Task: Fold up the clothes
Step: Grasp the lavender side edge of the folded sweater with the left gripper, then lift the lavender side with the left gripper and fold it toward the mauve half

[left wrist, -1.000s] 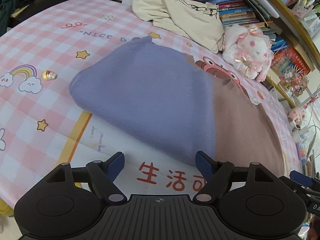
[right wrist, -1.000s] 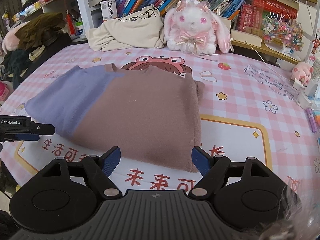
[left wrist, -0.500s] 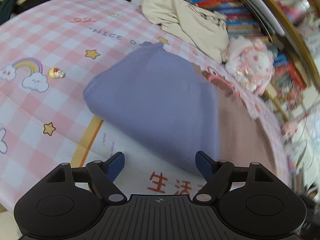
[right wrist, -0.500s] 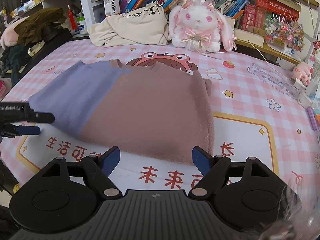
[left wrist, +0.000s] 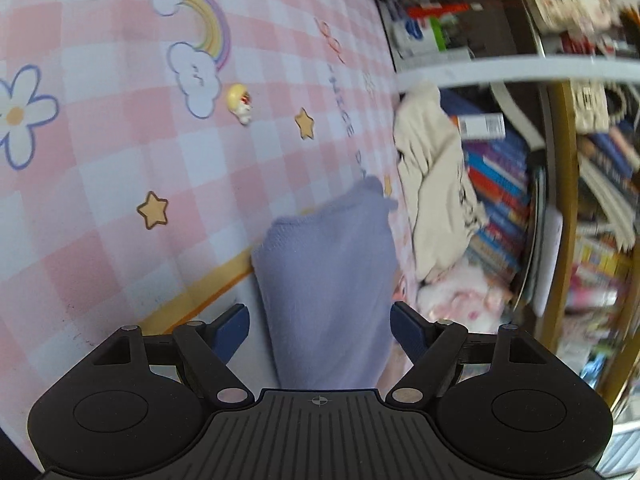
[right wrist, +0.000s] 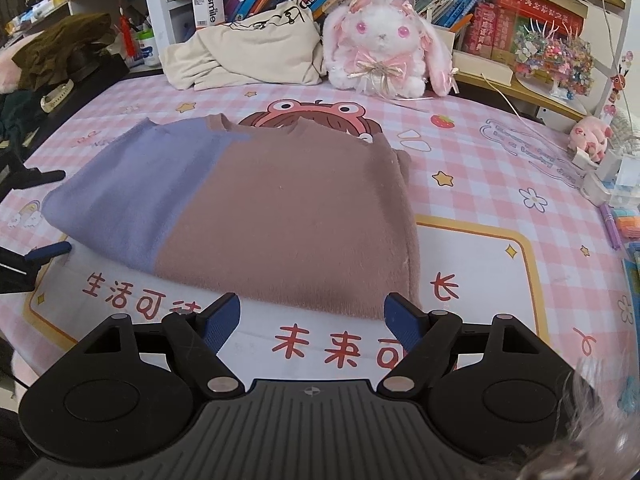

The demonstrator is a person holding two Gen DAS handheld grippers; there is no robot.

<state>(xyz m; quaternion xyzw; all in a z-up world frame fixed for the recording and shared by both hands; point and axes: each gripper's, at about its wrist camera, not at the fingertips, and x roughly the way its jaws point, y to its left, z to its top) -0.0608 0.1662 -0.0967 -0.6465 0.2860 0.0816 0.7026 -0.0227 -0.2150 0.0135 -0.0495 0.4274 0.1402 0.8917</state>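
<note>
Folded sweater flat on tablecloth, lavender end between wide-spread left tool

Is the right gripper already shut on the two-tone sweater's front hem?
No. The right gripper is open, its blue fingers spread just short of the sweater lying flat.

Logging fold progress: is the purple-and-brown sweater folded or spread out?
Folded: the sweater lies as a compact rectangle, no sleeves showing, doubled thick edges.
</note>
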